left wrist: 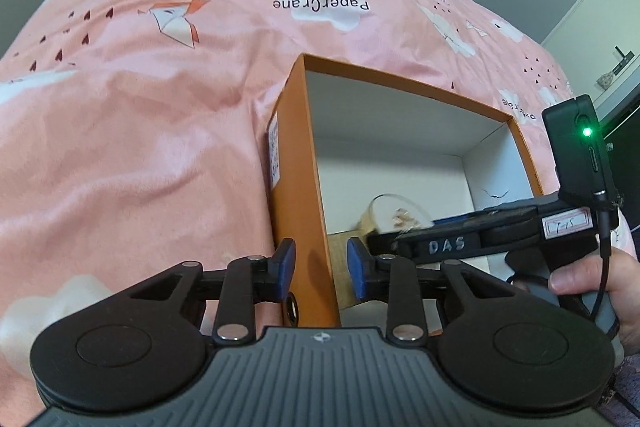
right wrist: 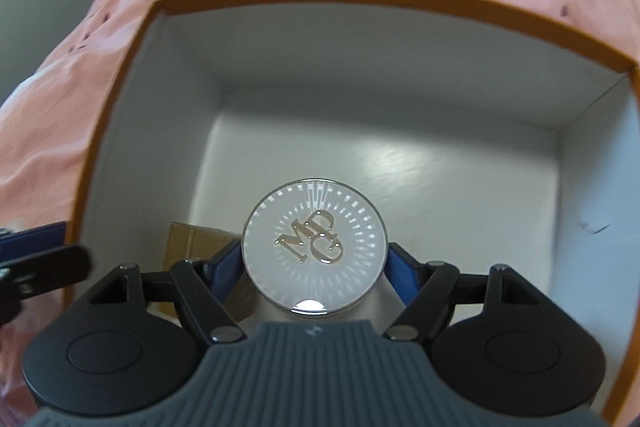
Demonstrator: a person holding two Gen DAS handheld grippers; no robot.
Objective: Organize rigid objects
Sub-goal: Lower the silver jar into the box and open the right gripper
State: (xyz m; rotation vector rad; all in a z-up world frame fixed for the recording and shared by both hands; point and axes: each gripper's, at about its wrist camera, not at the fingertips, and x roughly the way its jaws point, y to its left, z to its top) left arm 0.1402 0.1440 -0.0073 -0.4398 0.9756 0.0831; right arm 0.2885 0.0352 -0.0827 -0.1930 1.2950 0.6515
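Inside one orange box [right wrist: 120, 115], right fingers [right wrist: 224, 263] clamp one jar [right wrist: 314, 251]; left fingers [left wrist: 286, 263] straddle its wall, unclosed.

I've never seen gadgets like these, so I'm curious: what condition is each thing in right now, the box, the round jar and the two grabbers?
Orange box: open, lid off, resting on the pink bedcover.
Round jar: lid on, held over the box interior.
Right gripper: shut on the jar.
Left gripper: fingers straddling the box wall, not pressed against it.
Brown carton: lying inside the box.

Round silver-lidded jar [right wrist: 315, 251] upright inside open orange box [right wrist: 120, 75], white interior.
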